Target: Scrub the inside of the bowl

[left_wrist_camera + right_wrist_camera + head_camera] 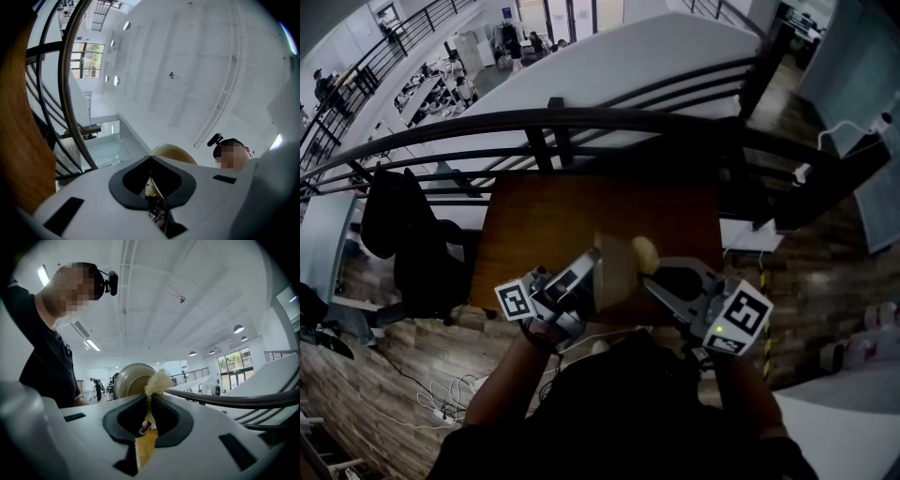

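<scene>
One tan bowl (614,272) stands on edge above the 6 o'clock edge of a wooden table (544,211). Its rim is pinched in the closed jaws of the left gripper (151,161), at the bowl's 9 o'clock. At its 2 o'clock a pale fibrous scrubber (645,251), clamped in the closed right gripper (150,397), faces the bowl's hollow; contact cannot be told. The left gripper's body blocks most of the bowl in its own view. A black railing (581,120) crosses at 12 o'clock, and an office chair (403,234) stands at 9 o'clock.
</scene>
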